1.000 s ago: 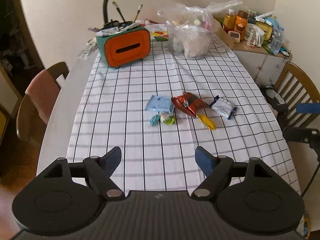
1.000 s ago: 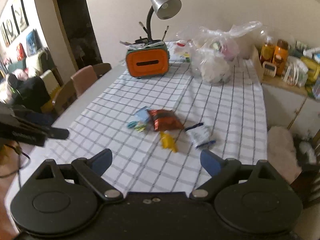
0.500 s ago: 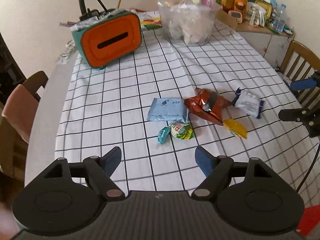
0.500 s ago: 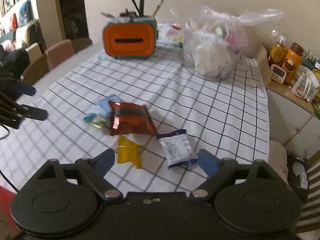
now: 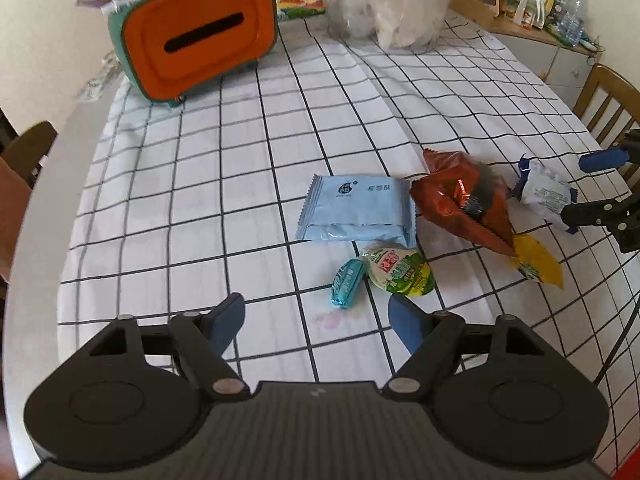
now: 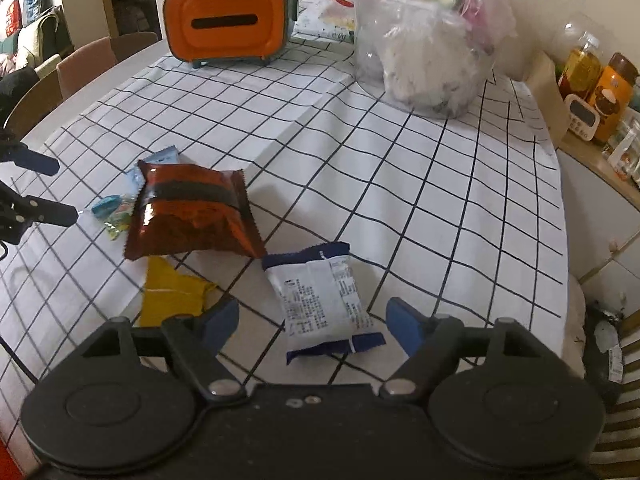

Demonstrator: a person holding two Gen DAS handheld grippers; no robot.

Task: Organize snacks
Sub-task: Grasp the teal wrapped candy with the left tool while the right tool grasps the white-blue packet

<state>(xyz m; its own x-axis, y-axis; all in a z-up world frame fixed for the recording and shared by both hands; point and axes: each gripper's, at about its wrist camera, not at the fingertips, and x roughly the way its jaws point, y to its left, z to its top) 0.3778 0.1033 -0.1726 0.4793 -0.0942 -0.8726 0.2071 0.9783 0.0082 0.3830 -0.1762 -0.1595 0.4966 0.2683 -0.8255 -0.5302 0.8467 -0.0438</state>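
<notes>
Several snacks lie on the checked tablecloth: a light blue packet, a red-brown bag, a teal candy, a green-white packet, a yellow packet and a white-and-navy packet. My left gripper is open and empty, just short of the teal candy. My right gripper is open, its fingers either side of the white-and-navy packet, not closed on it. The red-brown bag and yellow packet lie to its left.
An orange and teal box stands at the far left of the table. A clear plastic bag full of items sits at the back. A side counter with jars is to the right. Chairs stand along the left.
Both grippers have moved forward and down toward the snacks. The right gripper now straddles the white-and-navy packet; the left has come close to the teal candy. Both stay open.
</notes>
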